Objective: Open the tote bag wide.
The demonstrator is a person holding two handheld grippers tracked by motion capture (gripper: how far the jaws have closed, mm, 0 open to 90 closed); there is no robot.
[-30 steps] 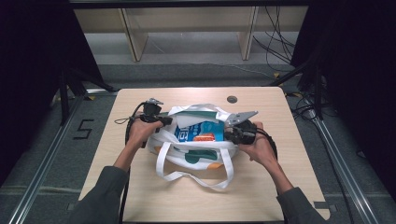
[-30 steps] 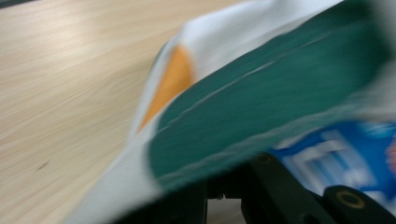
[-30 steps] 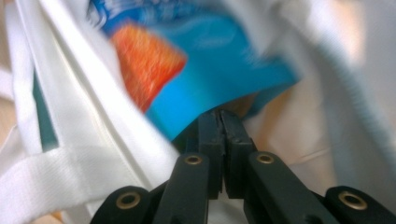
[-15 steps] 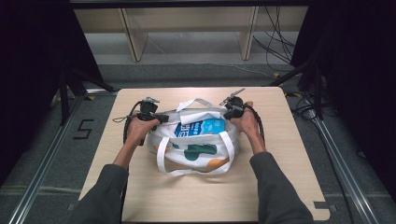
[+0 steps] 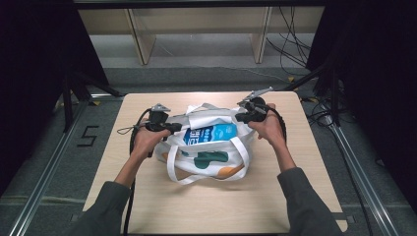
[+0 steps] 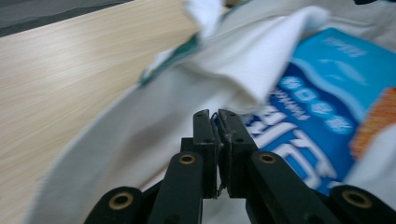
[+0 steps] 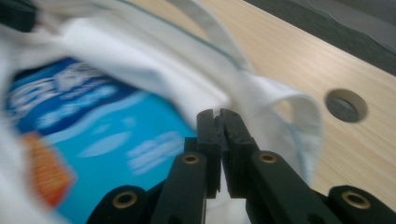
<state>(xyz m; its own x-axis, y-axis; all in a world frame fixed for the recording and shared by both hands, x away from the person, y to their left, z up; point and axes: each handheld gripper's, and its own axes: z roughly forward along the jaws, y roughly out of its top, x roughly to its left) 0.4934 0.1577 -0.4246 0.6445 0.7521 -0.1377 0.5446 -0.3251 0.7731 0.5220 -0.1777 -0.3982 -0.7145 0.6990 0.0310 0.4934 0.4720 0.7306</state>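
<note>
Seen from above: a pale wooden worktop [image 5: 206,206] bearing a white tote bag [image 5: 209,160] printed with green and orange shapes, lying at the centre, its looped handles [image 5: 196,179] trailing toward 6 o'clock. Inside the open mouth, a blue packet [image 5: 211,132] with white lettering. At 9 o'clock of the bag, the left claw [image 5: 173,128], held in a person's hand; at 2 o'clock of the bag, the right claw [image 5: 241,117], held likewise. Both at the bag's rim on opposite sides, stretching the mouth wide. Along the left claw's own jaws: pressed together, seemingly with a thin edge of white fabric pinched between them, though hard to confirm. Along the right claw's jaws: likewise closed, white cloth at the tips, actual grip on the fabric impossible to tell. A round hole [image 5: 246,103] in the worktop at 12 o'clock of the right claw. Likely risks from here: thin cloth slipping out of either pinch under an outward pull, letting the mouth collapse over the packet; an uneven tug dragging the whole bag sideways across the smooth wood.
</note>
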